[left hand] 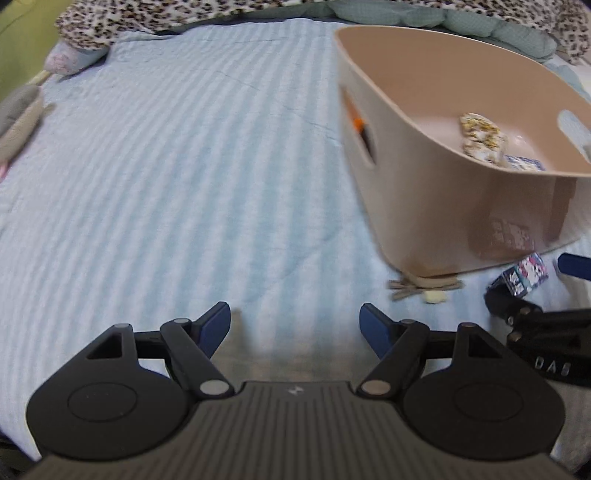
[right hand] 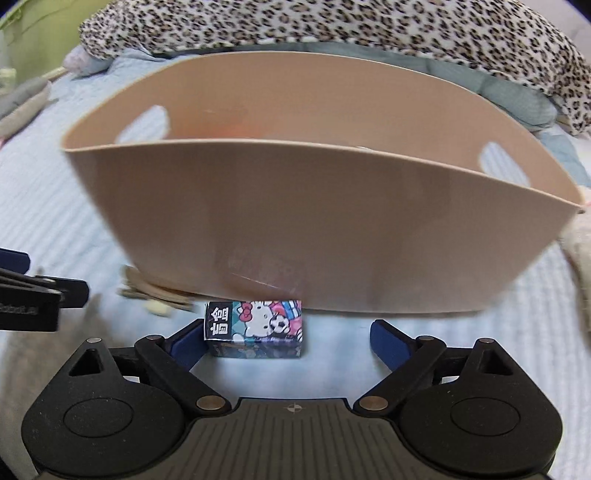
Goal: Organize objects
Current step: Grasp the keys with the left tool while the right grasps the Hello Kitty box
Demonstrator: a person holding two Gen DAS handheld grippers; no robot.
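A beige plastic bin (left hand: pixel 436 206) with handle slots stands on the light blue striped bedspread (left hand: pixel 184 166); it also fills the right wrist view (right hand: pixel 295 229). Inside it lie a patterned packet (left hand: pixel 480 138) and a small box (left hand: pixel 524 162). A small Hello Kitty box (right hand: pixel 255 328) lies on the bed just in front of the bin, between the fingers of my open right gripper (right hand: pixel 288 339), close to the left finger; it also shows in the left wrist view (left hand: pixel 521 277). My left gripper (left hand: pixel 295 325) is open and empty over bare bedspread, left of the bin.
A brown hair tie and a small yellowish piece (left hand: pixel 424 286) lie at the bin's front corner. A leopard-print blanket (right hand: pixel 332 26) and a green pillow (right hand: pixel 524 99) lie behind the bin. A grey plush (left hand: pixel 14 122) lies at the far left.
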